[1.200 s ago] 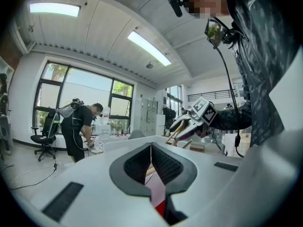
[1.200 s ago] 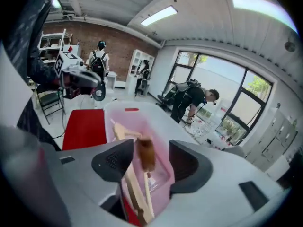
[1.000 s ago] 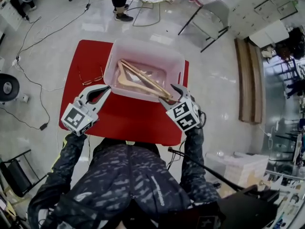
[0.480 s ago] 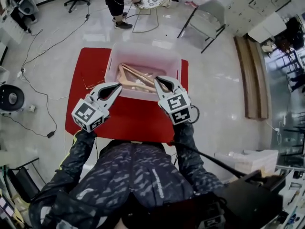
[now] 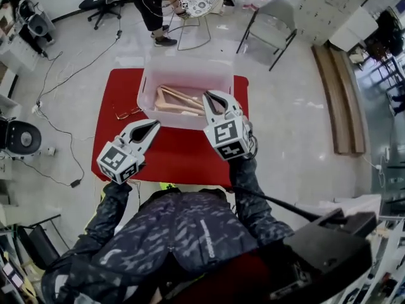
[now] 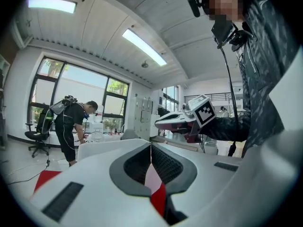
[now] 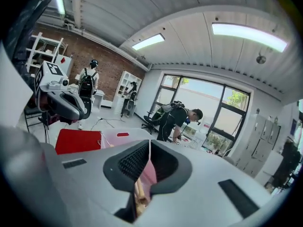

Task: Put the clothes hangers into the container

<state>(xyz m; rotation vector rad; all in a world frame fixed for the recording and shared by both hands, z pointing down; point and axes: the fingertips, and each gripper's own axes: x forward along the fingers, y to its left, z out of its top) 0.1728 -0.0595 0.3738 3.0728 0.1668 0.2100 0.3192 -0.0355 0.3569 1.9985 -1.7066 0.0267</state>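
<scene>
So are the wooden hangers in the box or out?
In. The wooden hangers lie inside the translucent container on the red table, below its rim.

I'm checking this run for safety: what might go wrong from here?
The thin wire item lies flat on the red table outside the container; shut jaws on the left gripper may skid over it. The container sits near the table's far edge, so a nudge from the right gripper might shove it off.

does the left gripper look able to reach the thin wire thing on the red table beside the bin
Probably yes: the wire thing lies bare on the red table just ahead of the left gripper, nothing between them. The jaws are shut, so they must open first.
</scene>
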